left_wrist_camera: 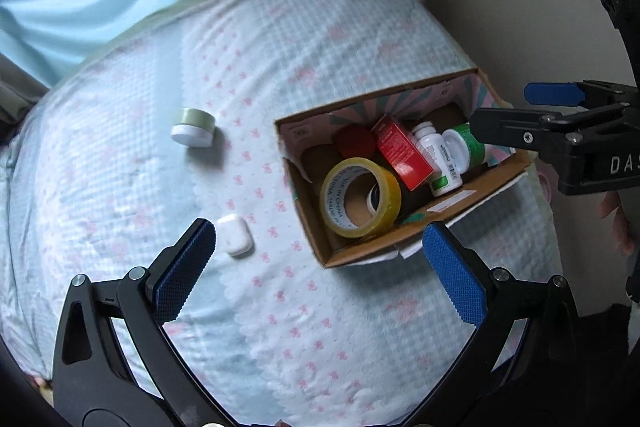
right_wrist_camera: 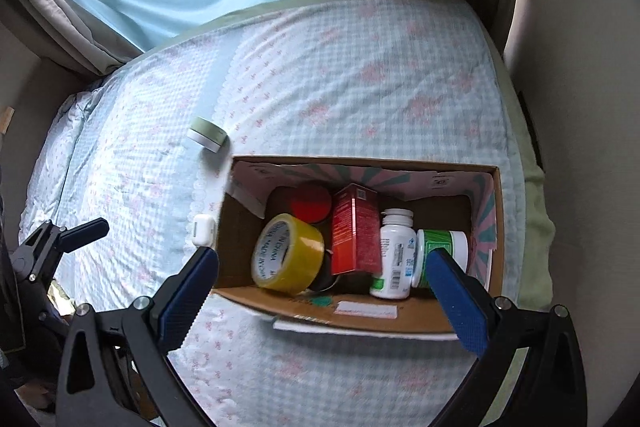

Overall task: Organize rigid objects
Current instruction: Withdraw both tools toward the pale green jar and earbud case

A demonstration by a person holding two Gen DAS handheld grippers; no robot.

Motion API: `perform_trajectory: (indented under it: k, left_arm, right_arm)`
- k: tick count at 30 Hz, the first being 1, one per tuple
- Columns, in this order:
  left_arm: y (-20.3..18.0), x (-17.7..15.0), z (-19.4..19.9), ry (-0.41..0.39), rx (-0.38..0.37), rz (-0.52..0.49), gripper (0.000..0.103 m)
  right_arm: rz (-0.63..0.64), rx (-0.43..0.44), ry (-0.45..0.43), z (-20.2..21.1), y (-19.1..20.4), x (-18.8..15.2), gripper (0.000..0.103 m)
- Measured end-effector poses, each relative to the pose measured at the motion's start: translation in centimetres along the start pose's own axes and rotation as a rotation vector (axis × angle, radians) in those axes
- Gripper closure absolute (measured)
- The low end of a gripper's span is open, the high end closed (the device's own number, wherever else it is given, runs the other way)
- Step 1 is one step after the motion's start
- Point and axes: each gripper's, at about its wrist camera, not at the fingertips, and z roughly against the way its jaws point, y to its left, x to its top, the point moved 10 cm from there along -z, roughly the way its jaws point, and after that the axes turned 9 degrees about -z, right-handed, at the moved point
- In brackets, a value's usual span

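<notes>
- A dark item under the tape roll (right_wrist_camera: 287, 254) in the cardboard box (right_wrist_camera: 497, 227) stays unclear.
- Only the left wrist view shows the earbud case (left_wrist_camera: 235, 235) whole, beside the left gripper (left_wrist_camera: 320, 279).
- Both the left and the right gripper (right_wrist_camera: 320, 291) are spread apart, empty; the green jar (left_wrist_camera: 193, 127) lies on the bedspread (left_wrist_camera: 320, 47).

Soft window daylight, faint shadows, slight blur — fisheye-warped, dark-vignetted edges

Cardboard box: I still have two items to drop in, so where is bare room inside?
Cardboard box: bare floor at the back right, behind the white bottle and green bottle. Crowded from the yellow tape roll across to the red carton.
</notes>
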Motion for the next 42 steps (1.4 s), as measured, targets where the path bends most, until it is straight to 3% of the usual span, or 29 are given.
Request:
perform_trajectory:
  k: [12,22,31,42]
  left_arm:
    - [7.7,-3.1,9.8,-0.168,-0.035,-0.031,0.000]
    - [17.4,-7.3,13.7,-0.235,-0.048,-0.065,0.000]
    - [24.0,-7.6,10.1,-0.168,-0.096,-0.031,0.000]
    - [25.8,-1.5,-0.9,-0.024,-0.158,-0.005,0.000]
  right_arm:
    - [0.049,-0.138,-0.186,8.9,9.5,-3.5,0.000]
    - [-0.003,-0.240,-0.233,8.8,19.2,-8.4,0.000]
    - [-0.143,-0.220,-0.196,4.1,23.1,-10.7,0.000]
    - [-0.146,-0.202,-0.092,-5.9,22.8,-9.9,0.000]
